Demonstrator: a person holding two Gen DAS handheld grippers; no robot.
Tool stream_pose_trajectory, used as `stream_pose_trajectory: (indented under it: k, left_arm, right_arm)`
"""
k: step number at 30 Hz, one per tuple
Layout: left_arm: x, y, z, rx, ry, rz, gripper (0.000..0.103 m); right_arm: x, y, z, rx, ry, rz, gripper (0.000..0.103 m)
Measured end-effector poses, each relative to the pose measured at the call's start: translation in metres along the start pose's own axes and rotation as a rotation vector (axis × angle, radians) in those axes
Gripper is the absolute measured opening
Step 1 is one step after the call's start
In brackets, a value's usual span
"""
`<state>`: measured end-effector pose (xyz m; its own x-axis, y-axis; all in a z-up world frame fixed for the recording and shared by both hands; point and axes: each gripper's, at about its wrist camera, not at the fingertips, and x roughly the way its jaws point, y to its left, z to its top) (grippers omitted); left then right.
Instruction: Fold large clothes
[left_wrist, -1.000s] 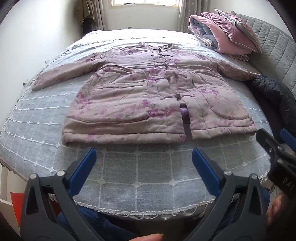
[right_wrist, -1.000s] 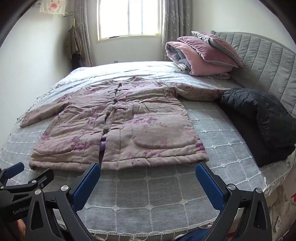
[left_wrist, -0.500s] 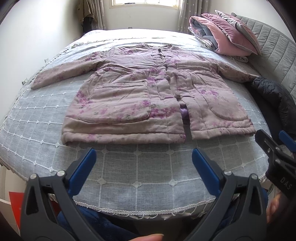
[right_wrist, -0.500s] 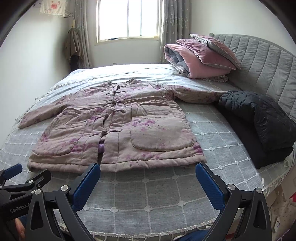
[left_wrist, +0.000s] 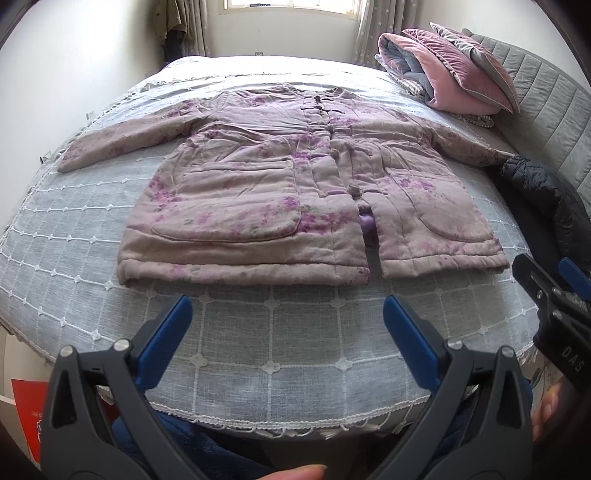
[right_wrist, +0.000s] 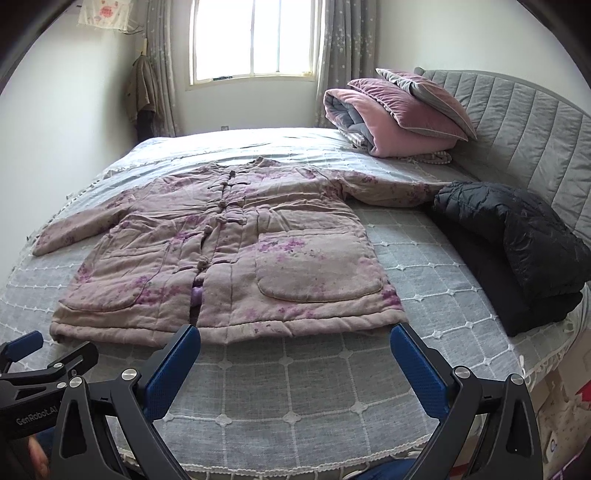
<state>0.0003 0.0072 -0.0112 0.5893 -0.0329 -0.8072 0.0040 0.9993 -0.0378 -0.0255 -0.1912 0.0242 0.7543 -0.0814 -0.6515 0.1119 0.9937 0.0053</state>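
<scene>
Fingers of both grippers stand spread wide and grasp nothing: the left gripper (left_wrist: 284, 325) and the right gripper (right_wrist: 295, 354) hover side by side over the near edge of the bed, short of the garment.

A padded floral jacket (left_wrist: 295, 195) lies flat and face up in the middle of the bed (left_wrist: 258, 332), buttoned down the front, hem toward the near edge, collar toward the far edge and both sleeves stretched out toward the left and right edges. A slit below the lowest button shows purple lining.

Folding has not begun, by the look of it. The jacket looks thick and quilted, so a shallow pinch at the hem or a sleeve could catch only the top layer and peel the front panel open at the slit, or slip off altogether. A low pinch could also snag the lacy grey bedspread (right_wrist: 295, 406) and drag it along.

The right sleeve end touches a black puffer jacket (right_wrist: 517, 236) at the right edge, so a careless pull there may disturb it. Farther back, a pink quilt (right_wrist: 384, 122) and cushions sit by the headboard, well apart.
</scene>
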Motion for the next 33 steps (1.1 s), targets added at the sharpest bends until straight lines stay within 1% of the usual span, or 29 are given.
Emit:
stream_pose_trajectory:
  k: [6,9,15,17,22,24,26,28,29,30,31,32,33]
  left_arm:
    - [0.001,0.008,0.001,-0.020,0.003,-0.010,0.103]
    - [0.002,0.010,0.002,-0.037,0.007,-0.029,0.103]
    - [0.003,0.020,0.002,-0.032,-0.003,-0.006,0.103]
    - [0.003,0.023,0.002,-0.028,-0.007,0.016,0.103]
    - [0.006,0.036,0.003,-0.029,-0.005,0.011,0.103]
    - [0.007,0.051,0.001,-0.027,-0.015,0.005,0.103]
    - [0.010,0.069,-0.002,-0.023,-0.012,0.032,0.103]
    - [0.015,0.093,-0.008,-0.029,-0.003,0.074,0.103]
    - [0.020,0.113,-0.012,-0.043,0.011,0.109,0.103]
    - [0.023,0.125,-0.014,-0.052,0.020,0.127,0.103]
    - [0.028,0.144,-0.019,-0.068,0.036,0.158,0.103]
    - [0.031,0.155,-0.021,-0.075,0.047,0.177,0.103]
    - [0.035,0.165,-0.024,-0.081,0.057,0.186,0.103]
  right_arm:
    - [-0.005,0.003,0.002,-0.014,-0.029,-0.015,0.103]
    - [-0.004,0.004,0.002,-0.014,-0.030,-0.016,0.103]
    - [-0.003,0.008,0.002,-0.027,-0.062,-0.033,0.103]
    - [-0.003,0.010,0.001,-0.036,-0.075,-0.038,0.103]
    - [-0.002,0.014,0.000,-0.046,-0.105,-0.041,0.103]
    - [0.000,0.012,-0.001,-0.048,-0.110,-0.017,0.103]
    - [0.006,0.007,-0.002,-0.061,-0.092,0.001,0.103]
    - [0.021,-0.010,-0.005,-0.068,-0.053,-0.007,0.103]
    - [0.031,-0.023,-0.008,-0.066,-0.025,-0.021,0.103]
    - [0.037,-0.032,-0.011,-0.066,-0.003,-0.029,0.103]
    - [0.047,-0.046,-0.015,-0.070,0.036,-0.048,0.103]
    - [0.054,-0.056,-0.018,-0.076,0.057,-0.066,0.103]
    - [0.063,-0.070,-0.022,-0.093,0.084,-0.102,0.103]
